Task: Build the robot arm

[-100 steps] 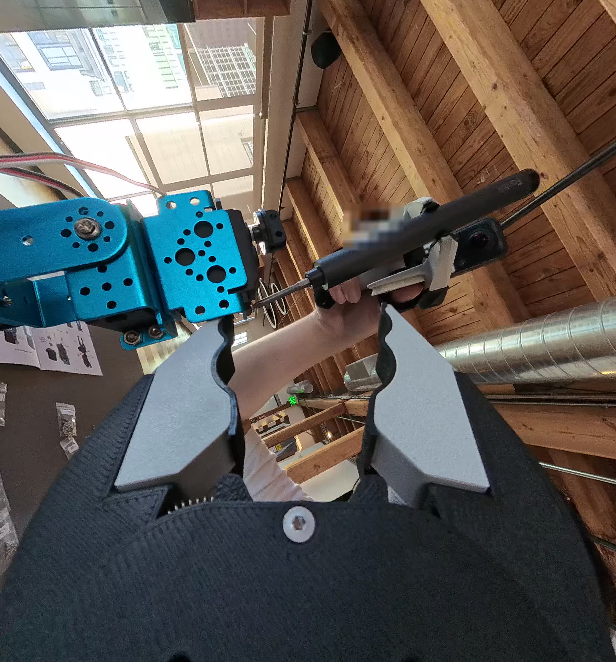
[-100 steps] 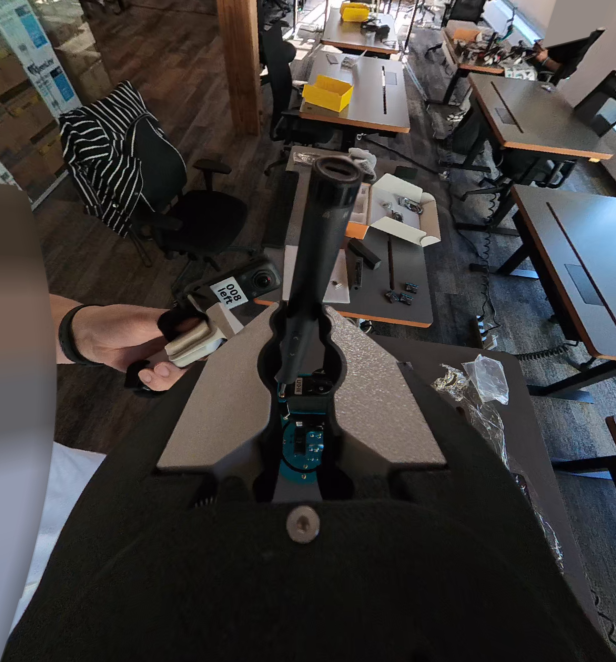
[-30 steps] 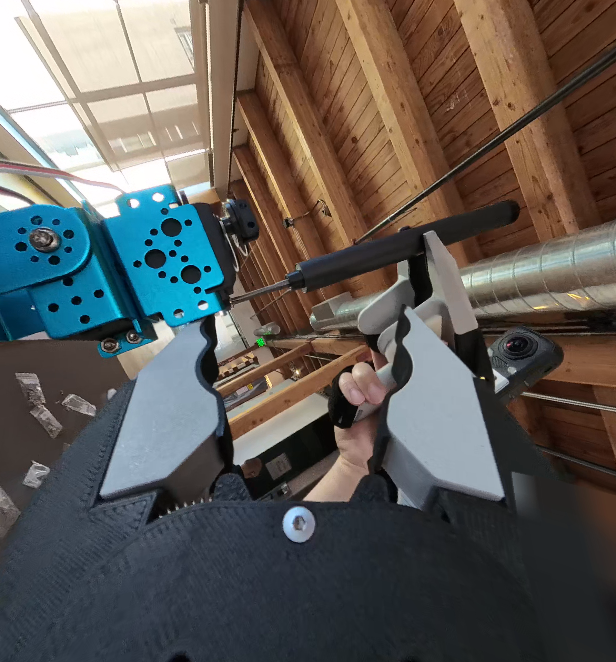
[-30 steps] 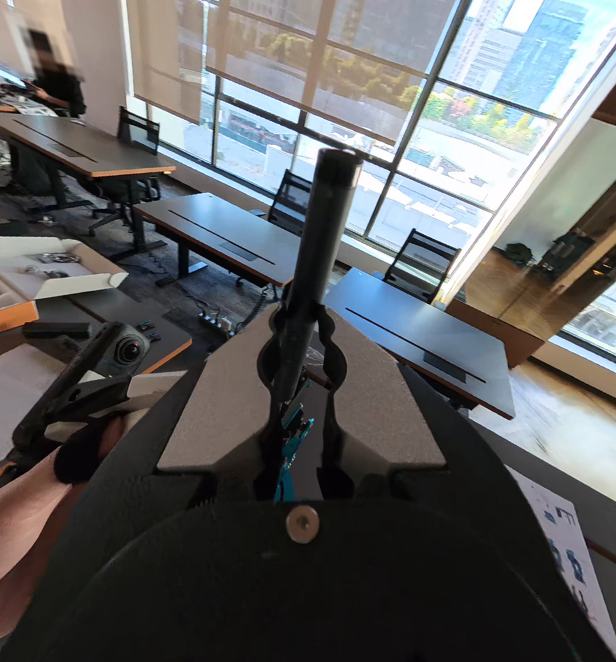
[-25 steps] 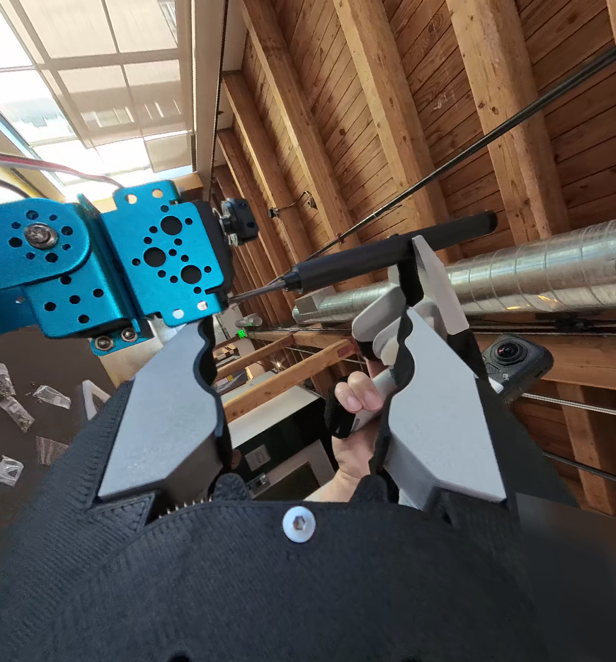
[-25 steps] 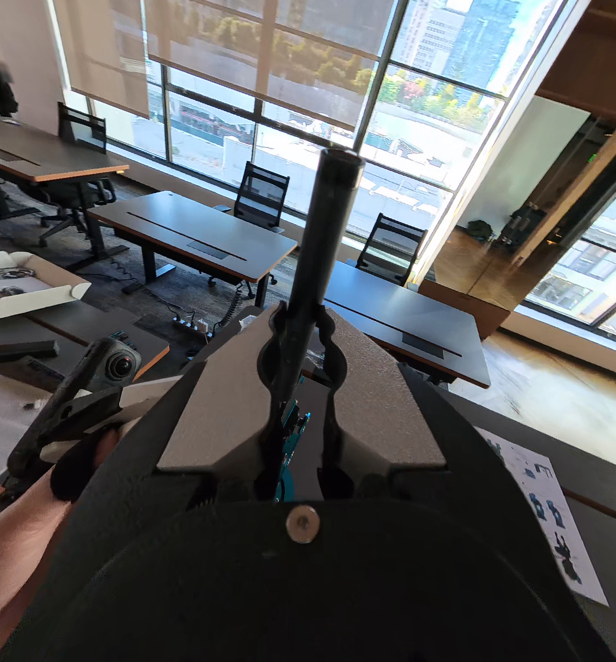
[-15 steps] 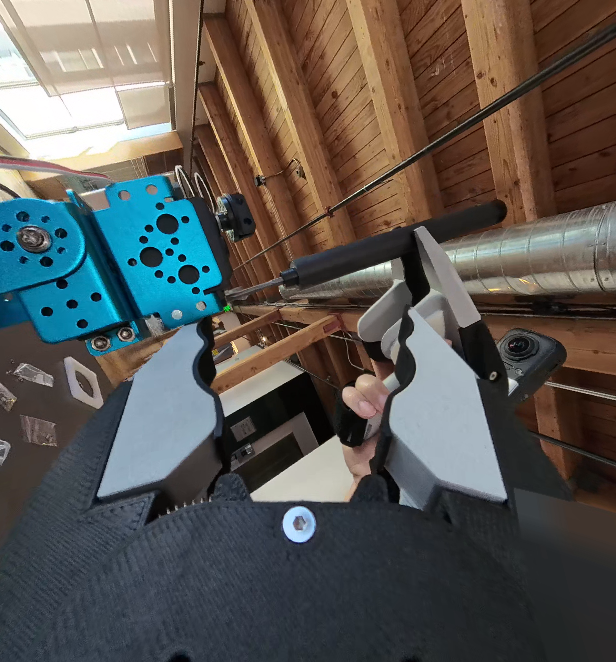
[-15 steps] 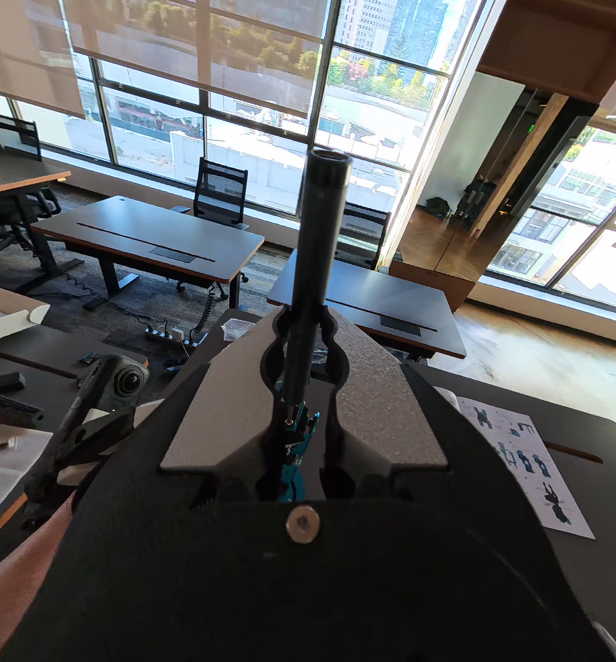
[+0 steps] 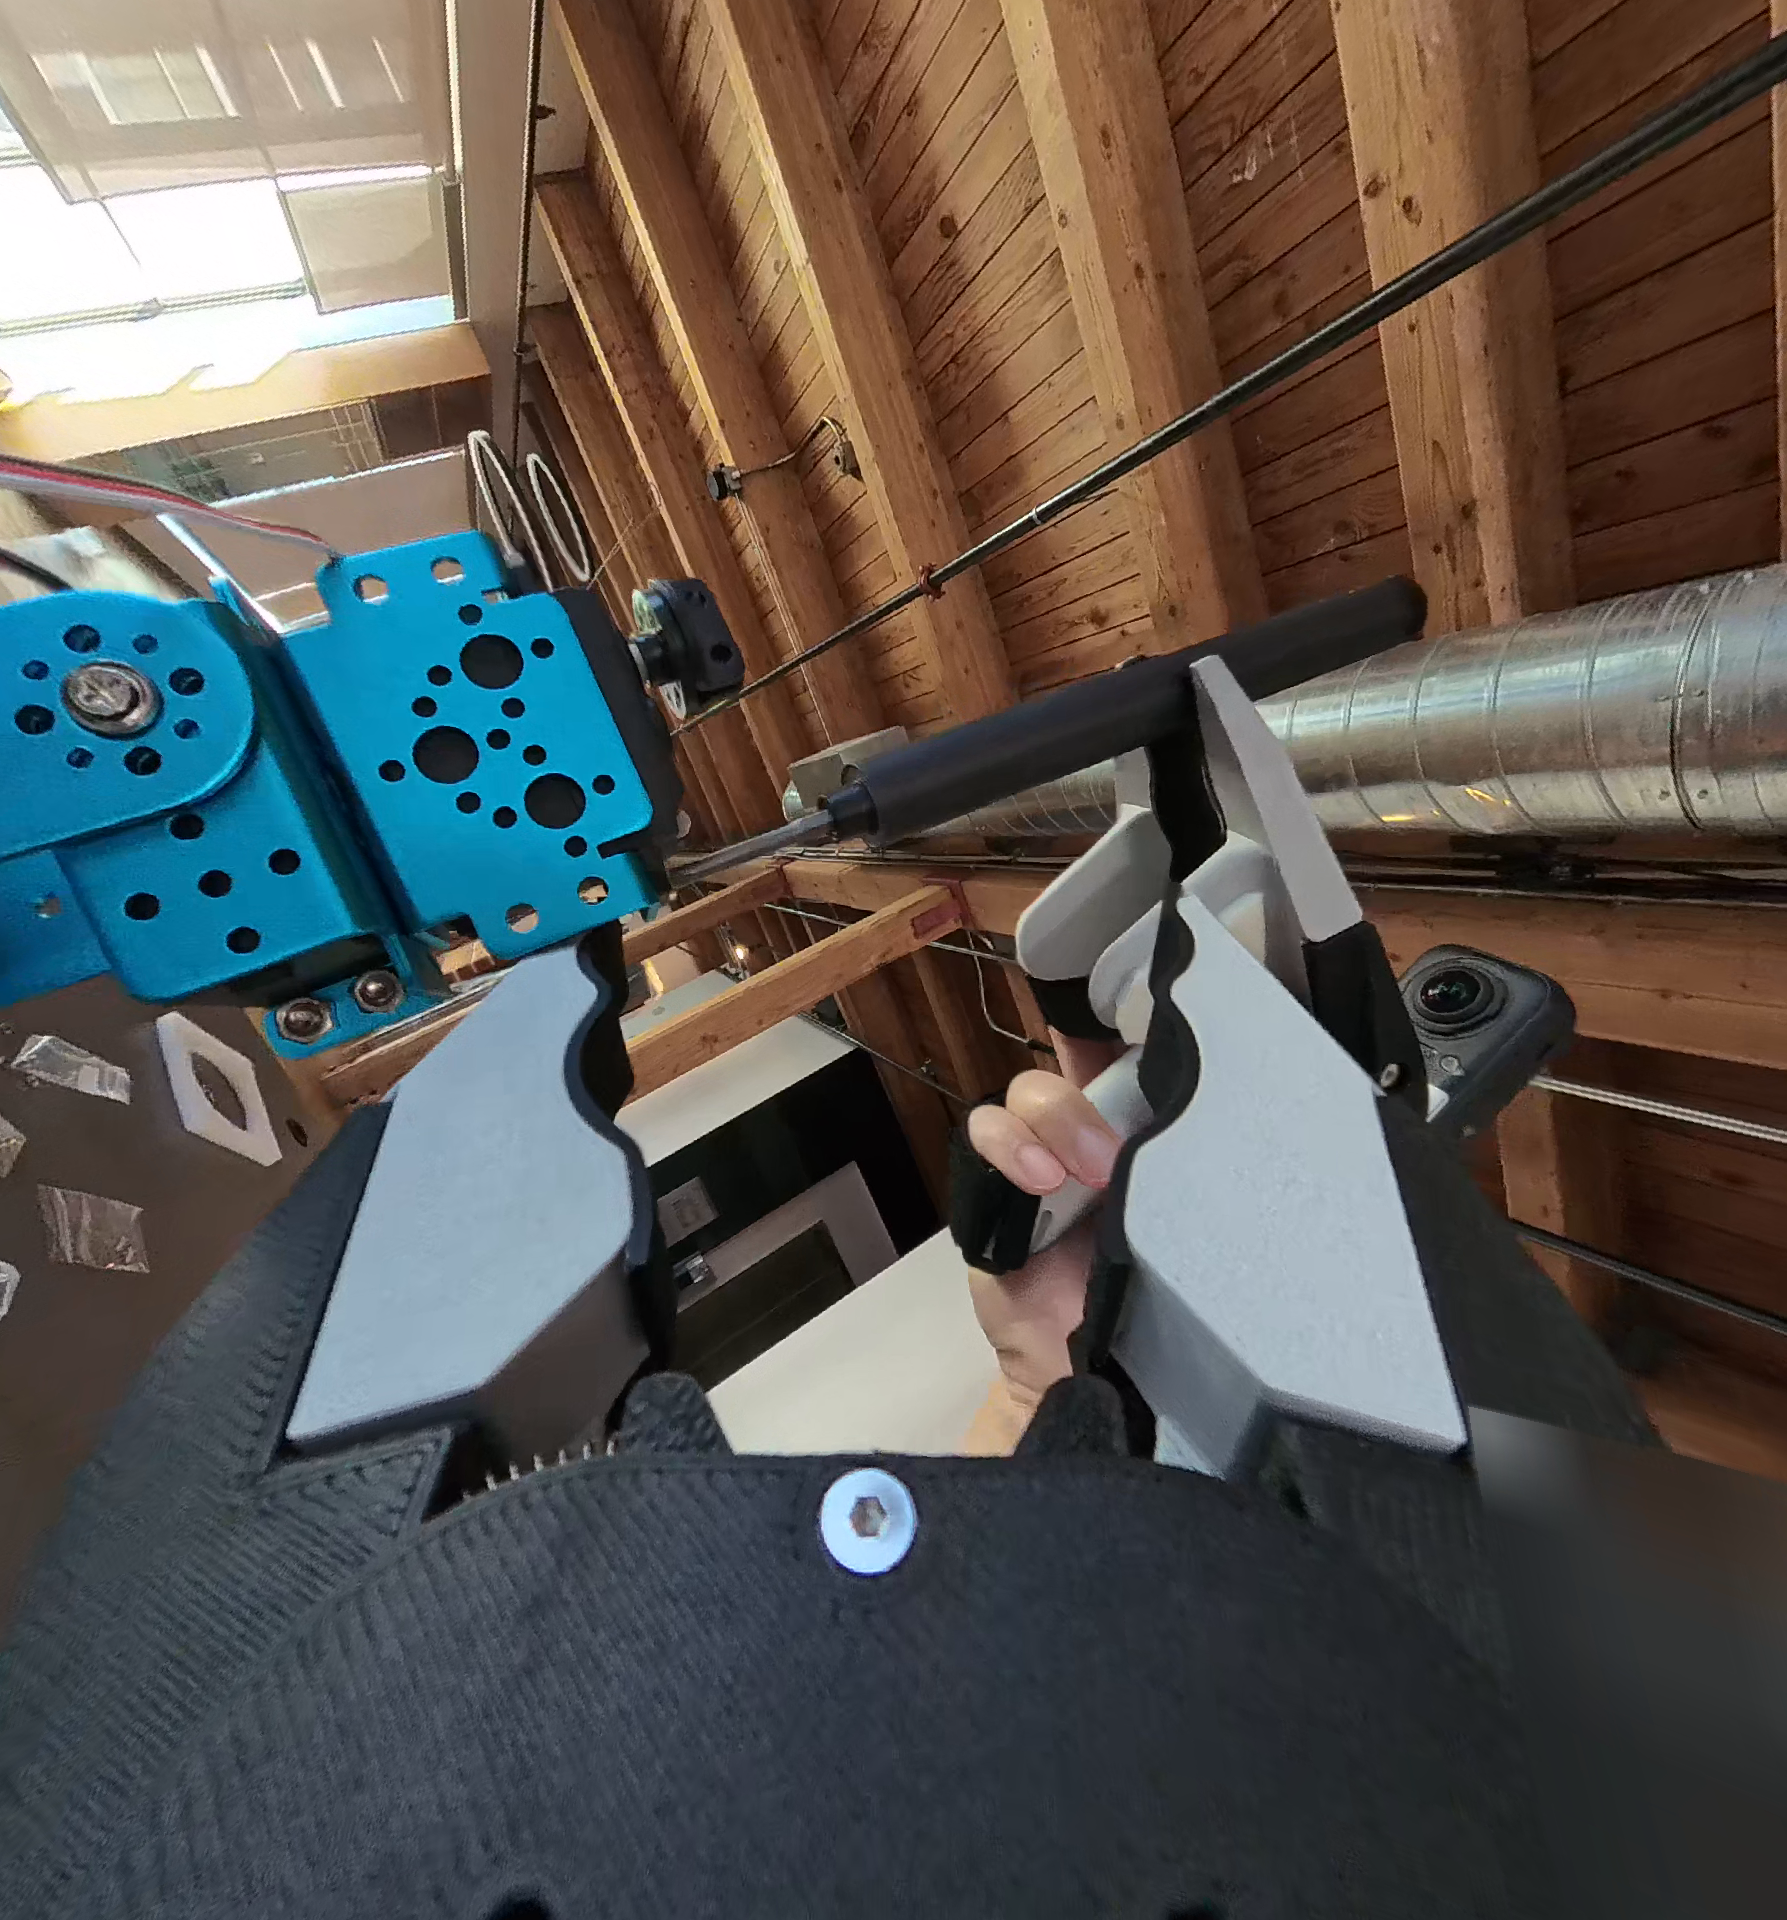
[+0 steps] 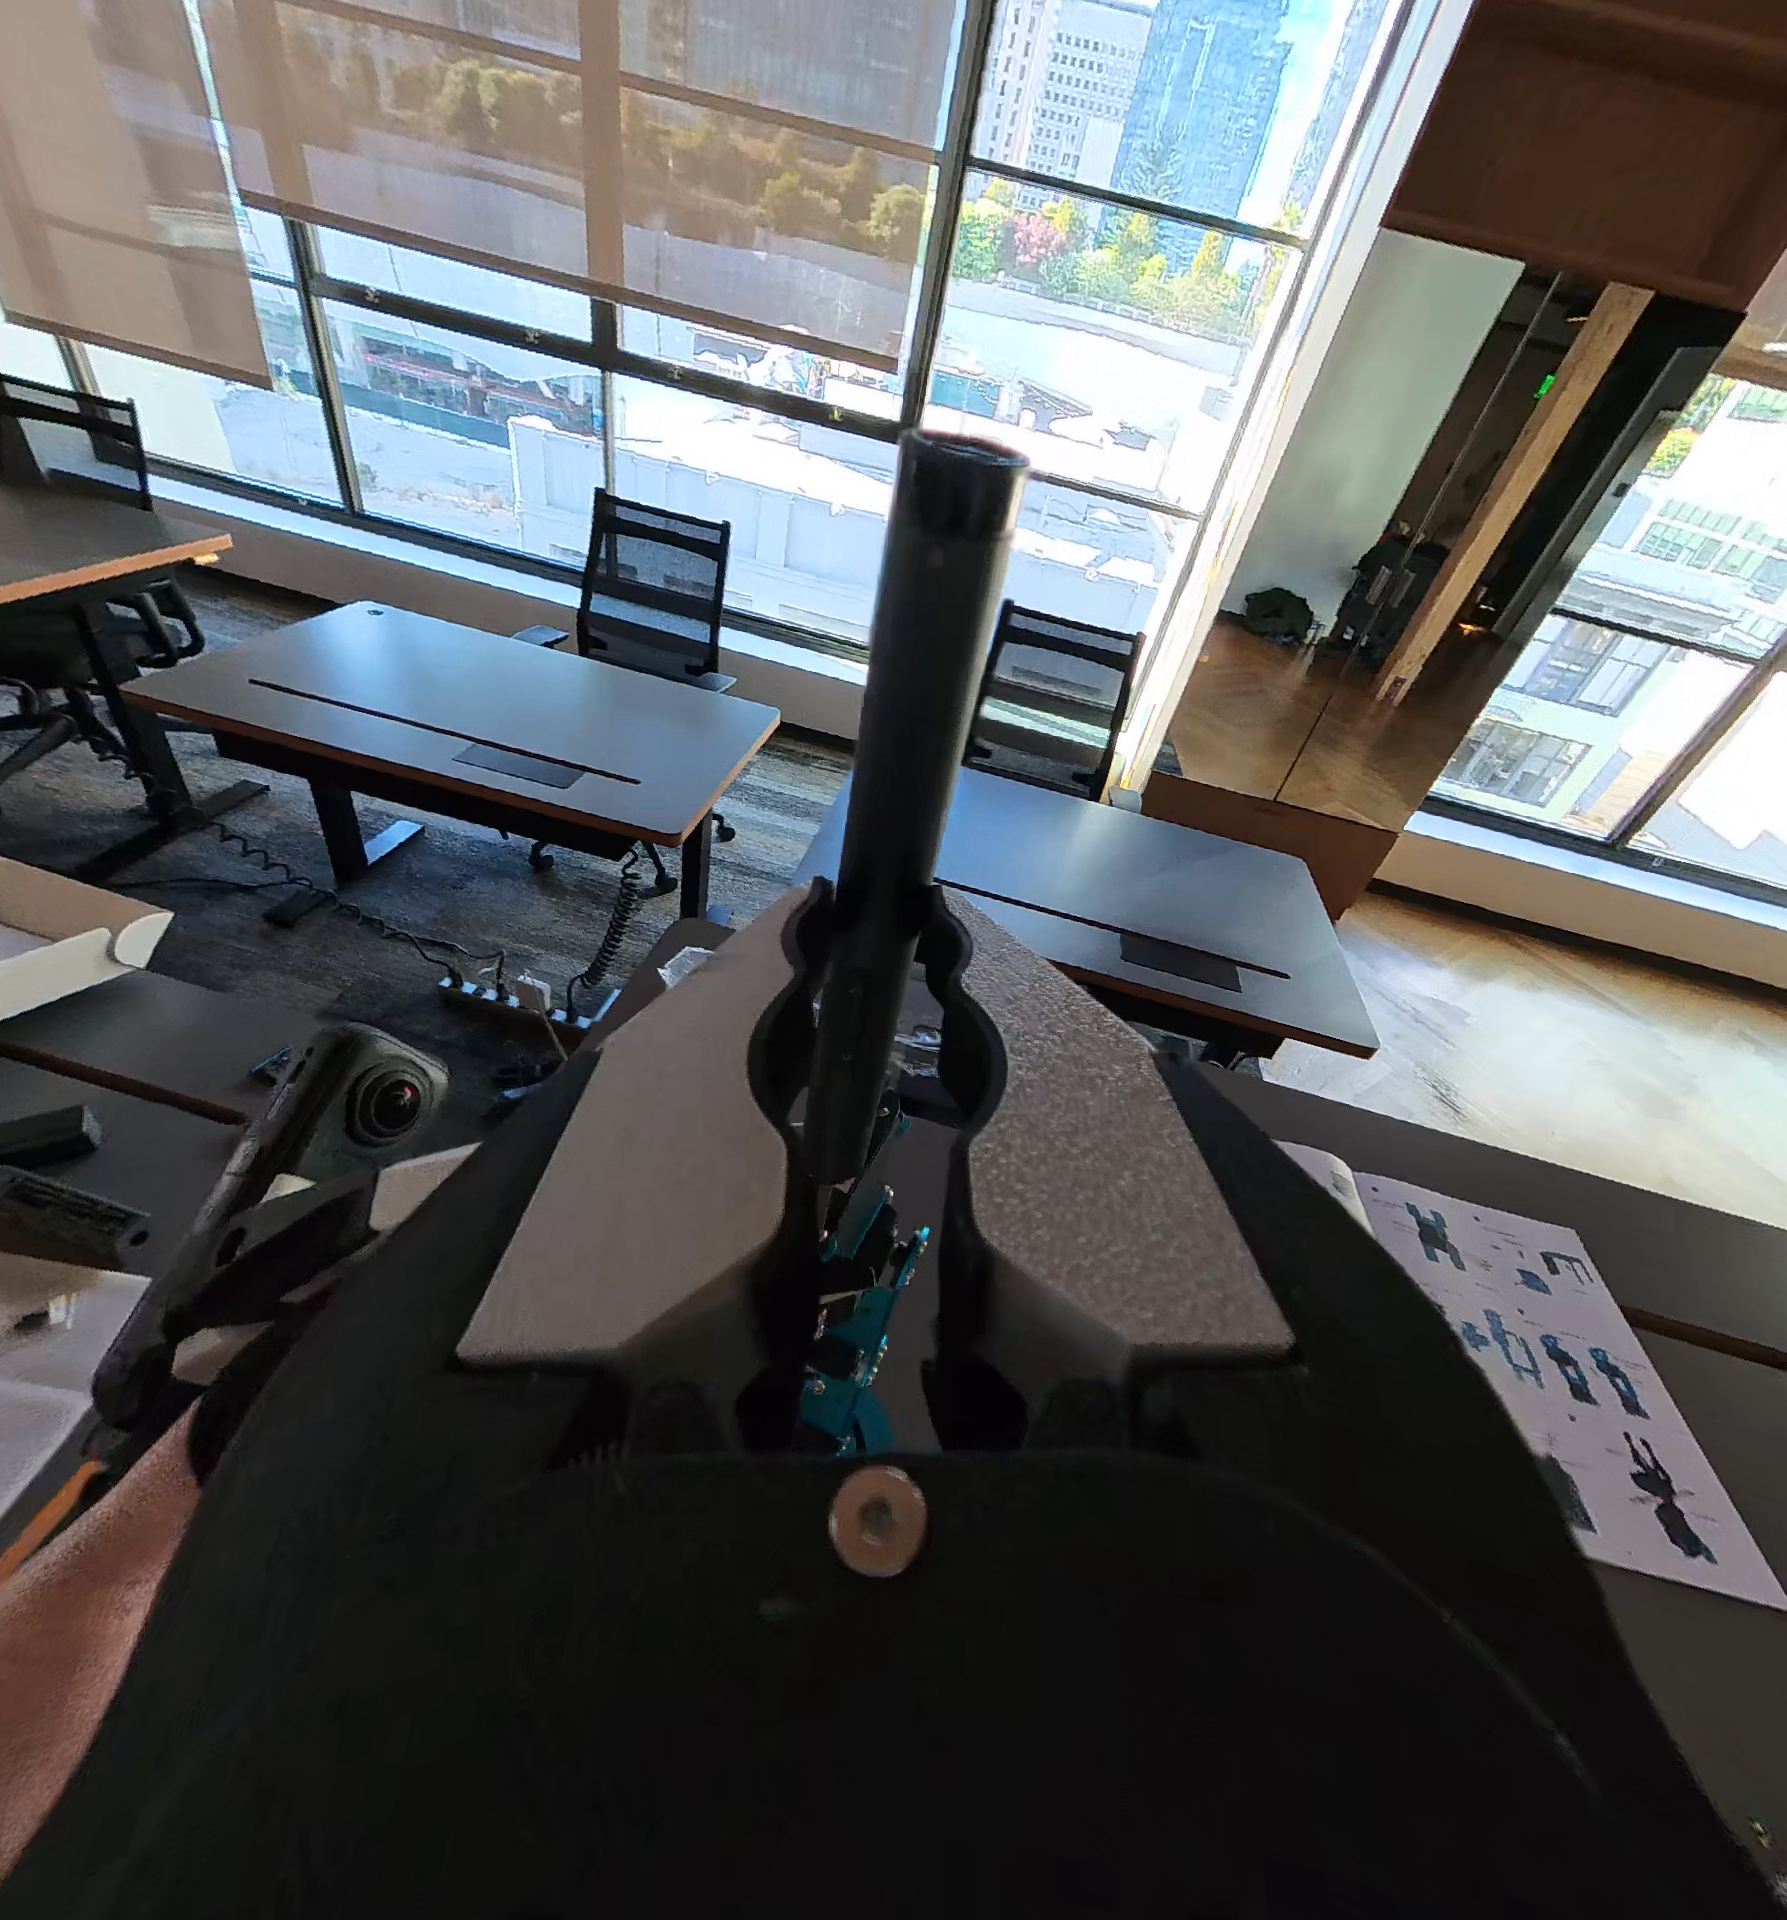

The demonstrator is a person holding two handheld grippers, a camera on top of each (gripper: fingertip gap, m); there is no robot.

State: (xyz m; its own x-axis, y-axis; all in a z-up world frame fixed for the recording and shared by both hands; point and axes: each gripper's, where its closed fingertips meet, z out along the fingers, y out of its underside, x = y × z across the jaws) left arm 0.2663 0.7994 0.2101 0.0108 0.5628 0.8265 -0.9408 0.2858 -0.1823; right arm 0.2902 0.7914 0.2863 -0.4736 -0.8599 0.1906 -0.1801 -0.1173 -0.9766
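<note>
Big open office with floor-to-ceiling windows [image 10: 764, 343] letting in tons of sun, half-lowered shades [image 10: 453, 135], rows of dark desks [image 10: 453, 717] with black chairs [image 10: 655, 592] on grey carpet, wood flooring [image 10: 1595, 1049] off right, plus a timber-beam ceiling [image 9: 1128, 260] with a silver duct [image 9: 1595, 707].

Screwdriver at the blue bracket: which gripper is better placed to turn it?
Right, likely: the right gripper is shut on the screwdriver, its tip at the blue bracket. The left gripper stands open.
</note>
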